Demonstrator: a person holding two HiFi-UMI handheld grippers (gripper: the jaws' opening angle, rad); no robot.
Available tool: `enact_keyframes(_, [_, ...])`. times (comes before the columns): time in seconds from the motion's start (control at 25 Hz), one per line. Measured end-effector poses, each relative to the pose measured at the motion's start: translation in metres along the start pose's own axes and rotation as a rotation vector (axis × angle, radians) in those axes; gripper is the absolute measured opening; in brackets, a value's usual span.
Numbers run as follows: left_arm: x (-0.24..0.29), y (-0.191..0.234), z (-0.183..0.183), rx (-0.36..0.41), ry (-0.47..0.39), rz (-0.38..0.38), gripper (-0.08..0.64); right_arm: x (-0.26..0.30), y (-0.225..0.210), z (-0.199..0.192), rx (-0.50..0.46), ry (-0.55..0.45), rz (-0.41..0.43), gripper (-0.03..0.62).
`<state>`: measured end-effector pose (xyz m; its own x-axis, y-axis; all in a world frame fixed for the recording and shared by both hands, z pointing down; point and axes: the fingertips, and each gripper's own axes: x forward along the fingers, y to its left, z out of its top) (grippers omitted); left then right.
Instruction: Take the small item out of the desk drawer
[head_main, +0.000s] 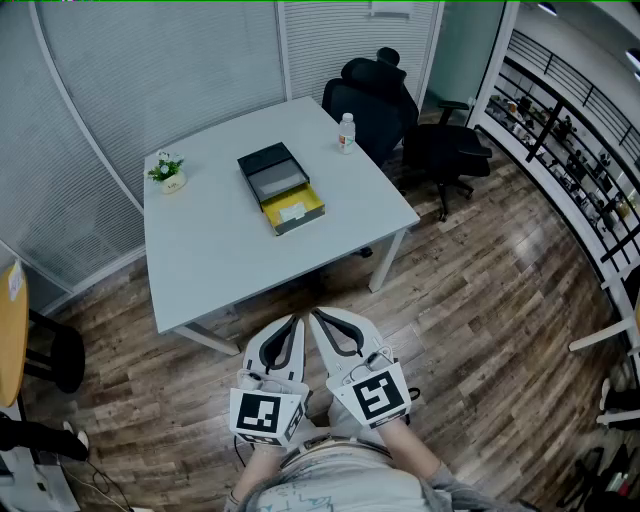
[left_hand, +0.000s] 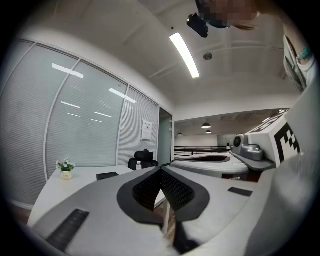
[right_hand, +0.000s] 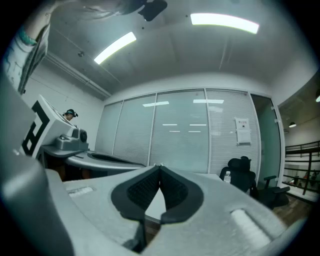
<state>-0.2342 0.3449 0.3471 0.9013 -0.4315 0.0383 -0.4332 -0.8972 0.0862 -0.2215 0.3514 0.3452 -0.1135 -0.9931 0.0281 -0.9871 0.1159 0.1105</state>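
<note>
A: How do the grippers stand?

B: The left gripper (left_hand: 160, 170) has its jaws pressed together with nothing between them. The right gripper (right_hand: 160, 167) is the same, closed and empty.

A: And where are they?

B: Side by side, close in front of the person's body and over the wooden floor (head_main: 480, 300). Their tips lean toward each other and almost touch. Both are short of the near edge of the bench (head_main: 210, 250).

A: Where is the drawer?

B: Well ahead of both grippers, near the middle of the bench. A black box (head_main: 270, 170) sits there, and its yellow drawer (head_main: 300, 210) is pulled out toward the grippers.

A: Is the item in it?

B: Yes, a small pale item (head_main: 291, 212) lies inside the open drawer, well apart from either gripper. I can't tell what it is.

A: What else is out there?

B: A small potted plant (head_main: 167, 172) stands ahead and to the left, beside the bench's left edge. A bottle (head_main: 346, 132) stands ahead and to the right, at the far edge. Two black chairs (head_main: 375, 95) are beyond the bench, past the bottle.
</note>
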Motion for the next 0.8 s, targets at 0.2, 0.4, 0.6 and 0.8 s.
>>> enact_keyframes(0.2, [0.006, 0.001, -0.001, 0.023, 0.006, 0.016, -0.002, 0.002, -0.008, 0.007, 0.012, 0.021, -0.002, 0.003])
enact_keyframes(0.4, [0.012, 0.002, -0.005, 0.022, 0.012, 0.036, -0.003, 0.006, -0.011, 0.002, 0.031, 0.027, 0.026, 0.003])
enact_keyframes(0.6, [0.017, 0.0, -0.004, 0.011, 0.009, 0.048, -0.002, 0.007, -0.016, 0.0, 0.028, 0.03, 0.045, 0.003])
enact_keyframes(0.8, [0.027, -0.001, -0.005, 0.005, 0.008, 0.07, -0.003, 0.007, -0.029, -0.004, 0.032, 0.032, 0.062, 0.003])
